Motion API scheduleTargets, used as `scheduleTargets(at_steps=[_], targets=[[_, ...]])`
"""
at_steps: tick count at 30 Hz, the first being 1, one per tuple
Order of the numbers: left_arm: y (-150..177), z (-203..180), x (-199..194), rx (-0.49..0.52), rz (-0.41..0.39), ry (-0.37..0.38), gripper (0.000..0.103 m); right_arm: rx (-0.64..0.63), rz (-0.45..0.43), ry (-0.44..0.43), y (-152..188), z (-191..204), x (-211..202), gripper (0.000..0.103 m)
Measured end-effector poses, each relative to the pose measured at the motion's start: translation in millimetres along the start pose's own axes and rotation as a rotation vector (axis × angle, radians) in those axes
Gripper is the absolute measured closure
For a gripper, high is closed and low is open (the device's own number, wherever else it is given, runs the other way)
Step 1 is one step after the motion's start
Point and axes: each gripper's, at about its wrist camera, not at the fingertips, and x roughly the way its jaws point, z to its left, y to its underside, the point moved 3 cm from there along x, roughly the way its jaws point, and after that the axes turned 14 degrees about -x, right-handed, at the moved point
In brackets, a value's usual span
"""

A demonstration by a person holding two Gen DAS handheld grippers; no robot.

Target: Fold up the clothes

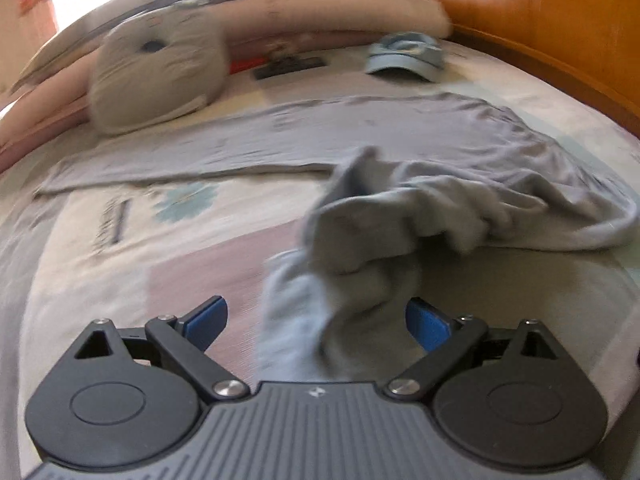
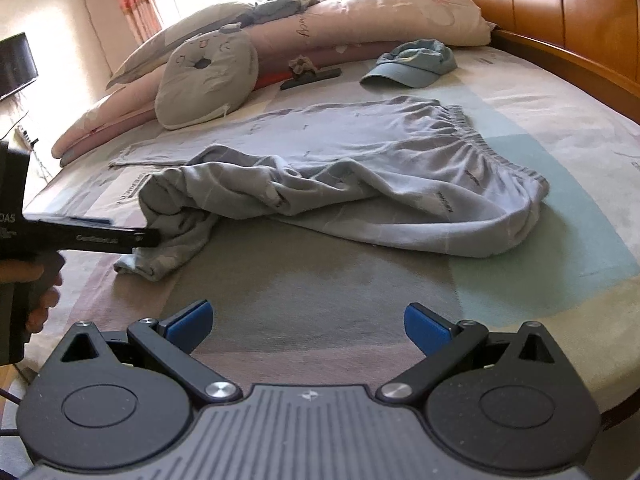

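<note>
Grey trousers (image 2: 380, 152) lie across the patterned bedsheet (image 2: 320, 288), waistband to the right. One leg lies flat toward the left (image 1: 200, 148); the other leg (image 1: 360, 248) is bunched up and trails toward the bed's near edge. My left gripper (image 1: 316, 320) is open, and the end of that bunched leg sits loosely between its blue pads (image 1: 426, 326). In the right wrist view one left finger (image 2: 100, 236) appears side-on at the leg's end. My right gripper (image 2: 308, 322) is open over bare sheet, short of the trousers, with nothing between its fingers.
A blue cap (image 2: 412, 62) lies beyond the trousers near the wooden headboard (image 2: 560, 12). A round grey cushion (image 2: 208, 80), long pink pillows (image 2: 380, 16) and a dark flat item (image 2: 312, 76) line the far side. A hand (image 2: 32, 280) holds the left gripper's handle.
</note>
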Motion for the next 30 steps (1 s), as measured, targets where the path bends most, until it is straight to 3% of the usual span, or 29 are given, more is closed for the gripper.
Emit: scheduleTargets(at_steps=[4,7,17,22,26,30], targets=[[4.8,-17.7,23.7,0.062,0.025,-0.041,0.007,-0.017,-0.004,-0.004,-0.2,6.7,-1.7,0.0],[7.7,-14.1,29.0,0.053,0.008,-0.089,0.005,-0.017,0.0,0.012,2.0,6.3,-4.8,0.0],[14.7,56.8,7.6,-0.086,0.004,-0.194,0.005,0.018,0.003,0.018,4.6,0.9,-4.3,0.0],[21.1,90.1,2.6,-0.1,0.012,-0.295,0.005,-0.003,0.009,0.011,5.5,9.4,-3.5,0.0],[27.7,109.4,-5.5,-0.144,0.029,-0.289,0.005,0.0,0.01,0.016,5.8,11.6,-4.6,0.0],[29.6,106.0,-20.7,-0.115,0.006,-0.248,0.006,0.003,0.009,0.01,4.3,15.4,-3.5,0.0]])
